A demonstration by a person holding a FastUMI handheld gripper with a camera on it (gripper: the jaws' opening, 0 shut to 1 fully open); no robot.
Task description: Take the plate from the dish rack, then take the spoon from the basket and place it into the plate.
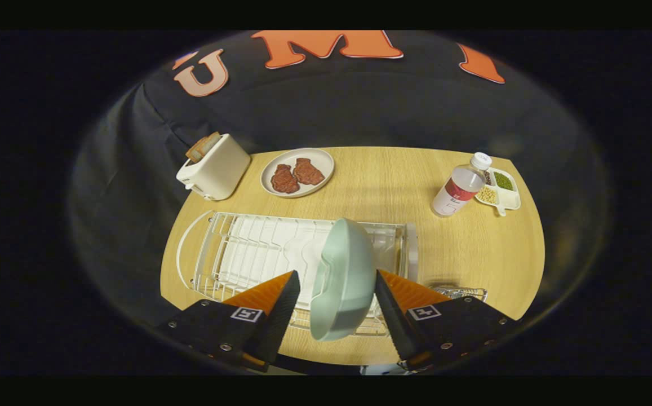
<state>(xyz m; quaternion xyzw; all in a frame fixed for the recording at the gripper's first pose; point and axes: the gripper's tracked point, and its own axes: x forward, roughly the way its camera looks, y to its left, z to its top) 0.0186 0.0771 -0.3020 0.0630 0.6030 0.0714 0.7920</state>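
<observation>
A pale green plate [344, 276] stands on edge in the white wire dish rack [247, 248], at the rack's right end. My gripper [337, 279] is open, with the plate between its two fingers. The right finger lies close against the plate's rim, and a small gap shows between the left finger and the plate. Part of a wire basket [464, 292] peeks out just beyond the right finger, on the table to the right of the rack. Its contents are hidden.
On the round wooden table [472, 254] beyond the rack stand a white toaster [216, 166] with bread in it, a grey plate [272, 163] with two meat pieces, a water bottle [460, 189] and a divided snack tray [509, 197].
</observation>
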